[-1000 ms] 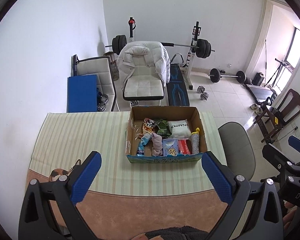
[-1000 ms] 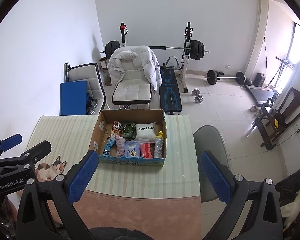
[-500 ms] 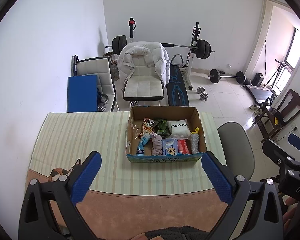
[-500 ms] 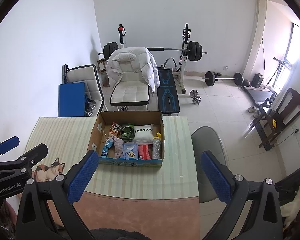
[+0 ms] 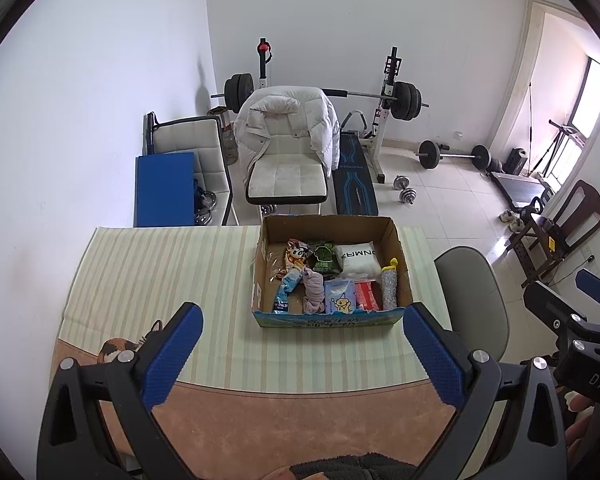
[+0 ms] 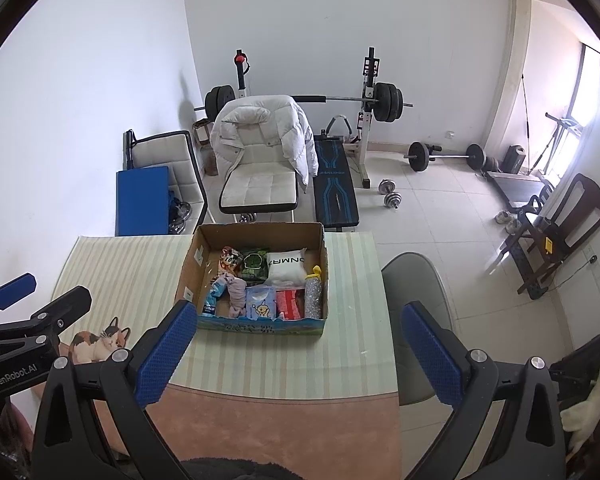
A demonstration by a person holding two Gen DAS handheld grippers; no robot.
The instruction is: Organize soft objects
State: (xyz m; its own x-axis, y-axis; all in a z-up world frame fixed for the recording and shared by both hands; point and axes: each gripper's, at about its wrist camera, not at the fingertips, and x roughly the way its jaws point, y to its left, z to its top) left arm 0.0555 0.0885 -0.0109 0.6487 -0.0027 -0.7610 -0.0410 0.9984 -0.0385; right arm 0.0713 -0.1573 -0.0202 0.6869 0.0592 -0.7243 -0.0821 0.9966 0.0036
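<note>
A surface (image 5: pixel 148 280) covered by a pale striped cloth is seen from above, with a bare pinkish strip along its near edge and a cat figure (image 6: pixel 96 344) printed or laid at its near left corner. Behind it, a white chair (image 5: pixel 286 168) draped with a white padded jacket, a weight bench with a loaded barbell (image 5: pixel 404 100), loose dumbbells (image 5: pixel 404 190) on the tiled floor and a grey chair (image 5: pixel 474 292) at the surface's right side are visible.

An open cardboard box (image 5: pixel 400 248) is set on the surface toward its right half, its long axis running left to right across the view. Soft packets are packed inside: a white pillow-like pack (image 5: pixel 358 260), a green pouch (image 5: pixel 324 258), a pinkish cloth (image 5: pixel 314 290), a light blue pack (image 5: pixel 340 300) and a silvery tube with a yellow tip (image 5: pixel 389 284), the tube lying lengthwise front to back with its tip pointing away.

The left claw (image 5: pixel 302 356) is held spread wide and empty, above the near edge. The right claw (image 6: pixel 300 354) is likewise spread apart, gripping nothing.
</note>
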